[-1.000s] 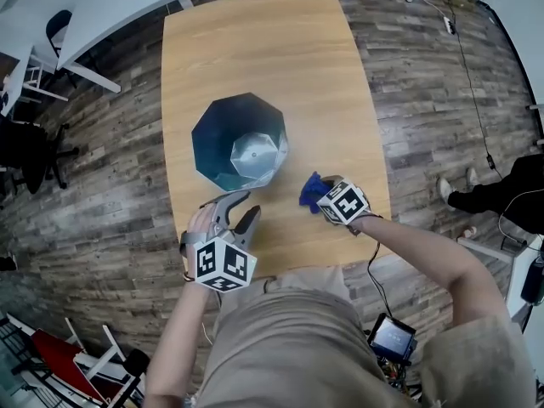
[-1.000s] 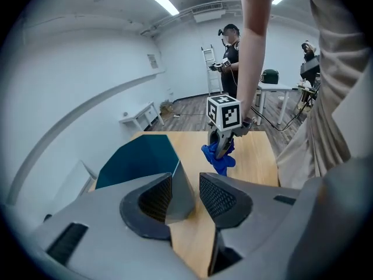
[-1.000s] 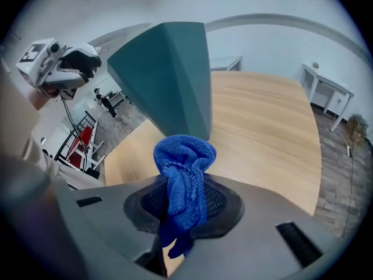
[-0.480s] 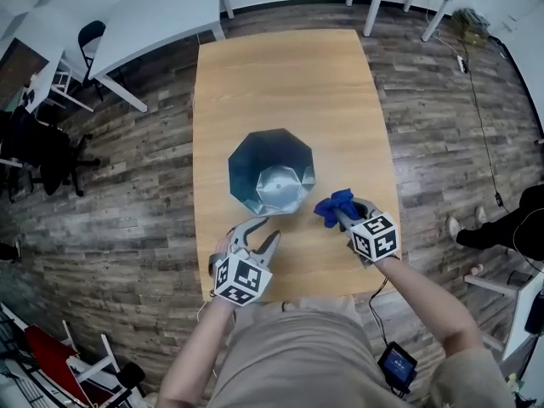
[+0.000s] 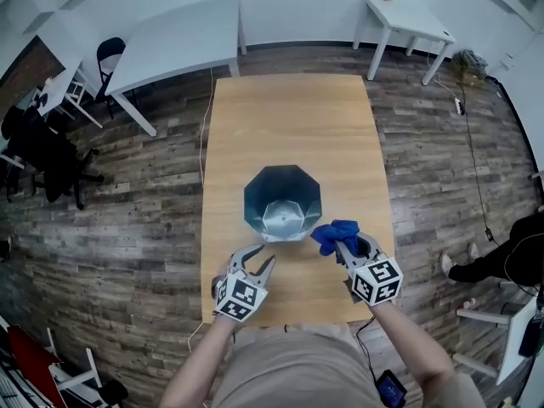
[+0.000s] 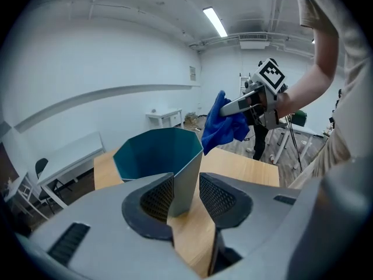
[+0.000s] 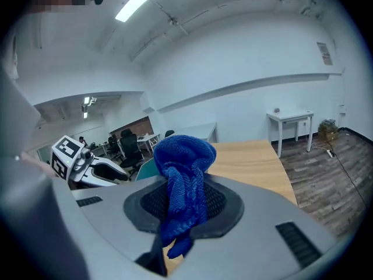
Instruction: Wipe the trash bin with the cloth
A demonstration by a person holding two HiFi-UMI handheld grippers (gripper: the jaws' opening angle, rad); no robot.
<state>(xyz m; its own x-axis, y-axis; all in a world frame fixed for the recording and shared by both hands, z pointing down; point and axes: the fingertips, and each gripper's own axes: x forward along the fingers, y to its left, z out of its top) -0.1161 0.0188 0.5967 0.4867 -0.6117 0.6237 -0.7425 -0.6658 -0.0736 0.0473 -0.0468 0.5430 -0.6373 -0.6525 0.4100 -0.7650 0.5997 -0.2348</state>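
The right gripper [image 7: 185, 206] has its jaws pinched on a bright blue knitted cloth [image 7: 185, 156], which bunches above the pads and hangs limp below them. The left gripper [image 6: 185, 198] stands partly spread and empty. The corner of the dark teal faceted trash bin [image 6: 152, 150] only lines up behind its gap.

The bin stands upright, open-topped, mid-way across the light wooden table [image 5: 289, 117]. The cloth is held in the air at its near right corner.

The cloth is soft and floppy, so the loose bunch will do the wiping. The bin looks thin-walled and light (a sideways wipe could slide or tip it), and its smooth facets seem slippery. The rim edge looks the best hold for the free jaws.

The bin's far outer walls are hidden. I cannot tell its material, or whether cloth and rim touch.
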